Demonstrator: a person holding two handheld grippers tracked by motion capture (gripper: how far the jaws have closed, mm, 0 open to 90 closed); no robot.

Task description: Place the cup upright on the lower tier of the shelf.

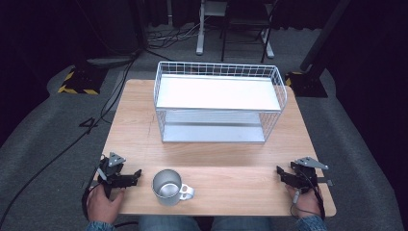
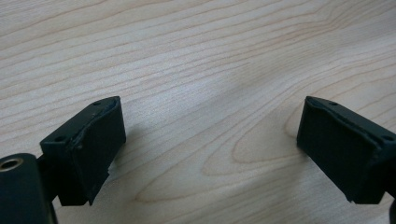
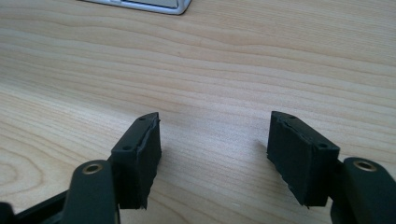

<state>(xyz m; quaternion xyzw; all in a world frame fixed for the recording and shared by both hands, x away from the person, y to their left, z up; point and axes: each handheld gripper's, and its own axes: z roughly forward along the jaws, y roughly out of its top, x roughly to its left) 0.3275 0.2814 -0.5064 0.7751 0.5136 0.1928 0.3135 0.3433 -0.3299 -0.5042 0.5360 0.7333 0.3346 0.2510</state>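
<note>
A metal mug (image 1: 168, 186) with a white handle stands upright near the front edge of the wooden table (image 1: 211, 159). My left gripper (image 1: 136, 174) rests low at the front left, a short way left of the mug and pointing toward it. In the left gripper view its jaws stand wide apart over bare wood, left gripper (image 2: 210, 140) open with nothing between them. My right gripper (image 1: 280, 172) sits at the front right corner, well apart from the mug. Bare wood also lies between the jaws of my right gripper (image 3: 215, 144), which is open.
A white wire basket shelf (image 1: 219, 102) with two levels stands at the middle back of the table; its lower corner (image 3: 154, 5) shows in the right gripper view. Cables and stand legs lie on the grey floor beyond the table.
</note>
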